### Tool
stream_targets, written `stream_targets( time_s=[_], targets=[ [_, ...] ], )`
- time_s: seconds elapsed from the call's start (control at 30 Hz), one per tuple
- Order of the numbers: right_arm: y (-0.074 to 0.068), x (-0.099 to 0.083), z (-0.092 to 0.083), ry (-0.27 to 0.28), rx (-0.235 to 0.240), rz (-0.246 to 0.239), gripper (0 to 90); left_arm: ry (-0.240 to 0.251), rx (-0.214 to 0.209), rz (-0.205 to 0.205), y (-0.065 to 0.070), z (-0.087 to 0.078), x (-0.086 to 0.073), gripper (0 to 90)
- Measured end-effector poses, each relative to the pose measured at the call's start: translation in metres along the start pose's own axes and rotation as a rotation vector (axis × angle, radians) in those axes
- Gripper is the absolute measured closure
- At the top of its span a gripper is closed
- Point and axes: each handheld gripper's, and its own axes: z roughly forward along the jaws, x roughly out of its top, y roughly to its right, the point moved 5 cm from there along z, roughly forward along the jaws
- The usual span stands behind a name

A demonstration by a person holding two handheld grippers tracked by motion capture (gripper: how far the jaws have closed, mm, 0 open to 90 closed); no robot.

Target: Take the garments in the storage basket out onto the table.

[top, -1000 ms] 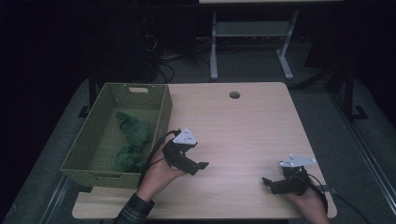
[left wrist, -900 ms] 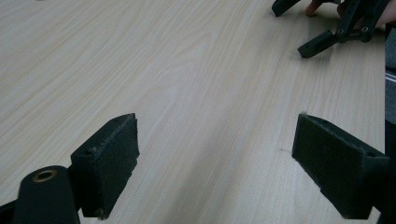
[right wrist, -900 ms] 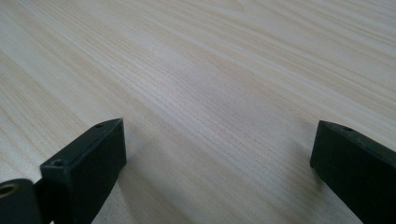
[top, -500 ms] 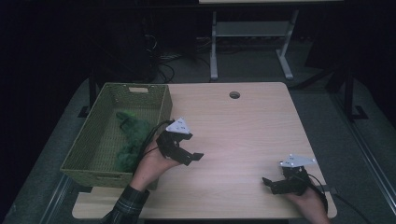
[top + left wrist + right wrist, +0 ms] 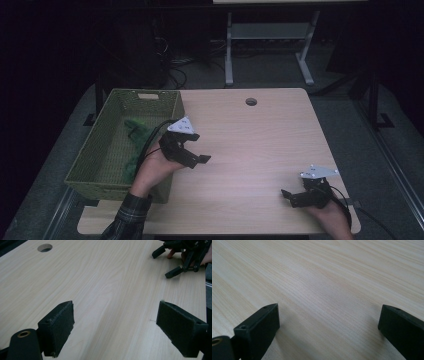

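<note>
Both tongs empty over bare wood, the green cloth lying in the basket beside the left one.

Nearest the person, the right gripper (image 5: 295, 196) rests low on the table (image 5: 260, 145) with its jaws spread wide and nothing between them. Farther in, the left gripper (image 5: 192, 152) hovers just past the basket (image 5: 150, 96) rim, its jaws also wide apart and holding nothing, aimed across the table toward the right one. Behind and beside it, down in the basket, lies the crumpled green cloth (image 5: 134, 130). Judging from this, the next step is fetching the cloth: the left gripper should turn back over the rim, go in wide open, and pinch a raised fold instead of scraping the woven floor. Beyond both, the table's round hole (image 5: 251, 101) sits well clear.
</note>
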Motion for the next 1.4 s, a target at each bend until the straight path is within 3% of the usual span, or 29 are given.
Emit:
stream_targets(
  time_s=[0.93, 1.3, 1.4],
  targets=[
    [0.0, 0.0, 0.0, 0.0, -0.001, 0.001, 3.3, -0.002, 0.142, -0.085, -0.037, -0.051, -0.026, 14.4],
    [0.0, 0.0, 0.0, 0.001, -0.001, 0.001, 3.3, -0.036, 0.207, -0.111, -0.052, -0.069, -0.04, 14.4],
    [0.0, 0.0, 0.0, 0.001, -0.001, 0.001, 3.3, -0.042, 0.219, -0.114, -0.055, -0.073, -0.045, 18.8]
  ],
)
